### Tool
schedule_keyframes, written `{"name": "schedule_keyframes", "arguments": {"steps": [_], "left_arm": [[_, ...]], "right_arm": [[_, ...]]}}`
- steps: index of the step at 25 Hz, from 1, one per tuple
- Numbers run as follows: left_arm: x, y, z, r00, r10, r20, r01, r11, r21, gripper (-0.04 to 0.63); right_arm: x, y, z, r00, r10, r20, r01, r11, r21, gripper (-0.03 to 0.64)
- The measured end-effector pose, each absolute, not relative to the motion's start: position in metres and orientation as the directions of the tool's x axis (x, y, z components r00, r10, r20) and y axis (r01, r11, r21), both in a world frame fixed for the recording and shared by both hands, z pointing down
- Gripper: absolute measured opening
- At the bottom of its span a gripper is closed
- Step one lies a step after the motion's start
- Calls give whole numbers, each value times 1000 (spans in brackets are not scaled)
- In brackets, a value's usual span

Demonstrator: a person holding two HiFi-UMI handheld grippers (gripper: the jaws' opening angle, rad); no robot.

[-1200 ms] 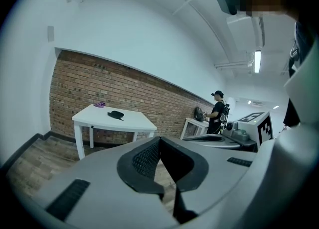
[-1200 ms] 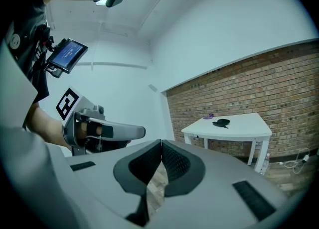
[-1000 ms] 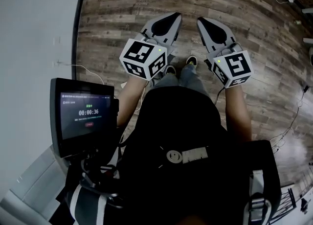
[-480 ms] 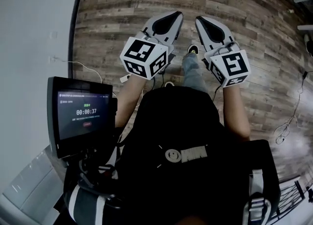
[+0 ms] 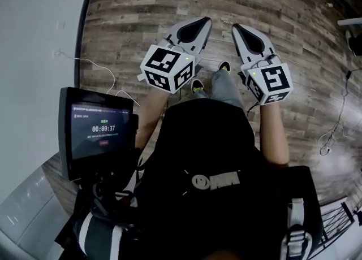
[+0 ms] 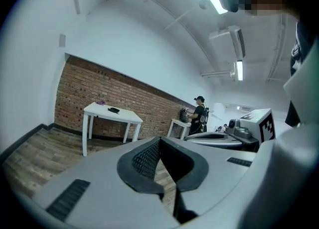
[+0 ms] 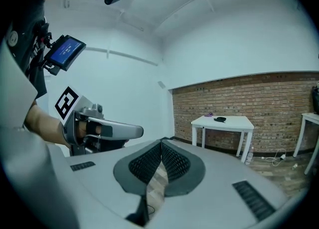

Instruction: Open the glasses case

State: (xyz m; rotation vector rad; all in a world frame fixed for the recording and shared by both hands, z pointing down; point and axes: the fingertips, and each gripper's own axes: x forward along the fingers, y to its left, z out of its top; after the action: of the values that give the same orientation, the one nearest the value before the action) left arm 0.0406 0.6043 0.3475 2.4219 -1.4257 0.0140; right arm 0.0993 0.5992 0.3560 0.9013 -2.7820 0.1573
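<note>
A small dark object (image 6: 113, 109), possibly the glasses case, lies on a white table (image 6: 122, 116) against the brick wall, far ahead. The right gripper view shows that dark object (image 7: 220, 119) on its table (image 7: 224, 122) too. My left gripper (image 5: 199, 23) is shut and empty, held level over the wooden floor. Its black pads meet (image 6: 159, 141). My right gripper (image 5: 240, 29) is shut and empty beside it, pads together (image 7: 161, 146). Both are far from the table.
A white wall (image 5: 39, 38) runs along the left. A chest-mounted screen (image 5: 97, 130) shows a timer. Cables (image 5: 338, 126) trail on the floor at right. A second white table (image 6: 177, 126) stands farther along the brick wall, with another person (image 6: 200, 115) by it.
The floor has slid beneath me and the person's feet have stepped forward. Both grippers keep the same shut pose in front of the body.
</note>
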Motion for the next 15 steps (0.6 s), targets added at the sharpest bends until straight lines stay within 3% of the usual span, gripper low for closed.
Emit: {"name": "schedule_keyframes", "arguments": {"steps": [15], "left_arm": [[46,610,351,477,-855,205,-864,-413,287,5]], "right_arm": [[79,613,354,-832,-508,223,-535,841,-80,8]]}}
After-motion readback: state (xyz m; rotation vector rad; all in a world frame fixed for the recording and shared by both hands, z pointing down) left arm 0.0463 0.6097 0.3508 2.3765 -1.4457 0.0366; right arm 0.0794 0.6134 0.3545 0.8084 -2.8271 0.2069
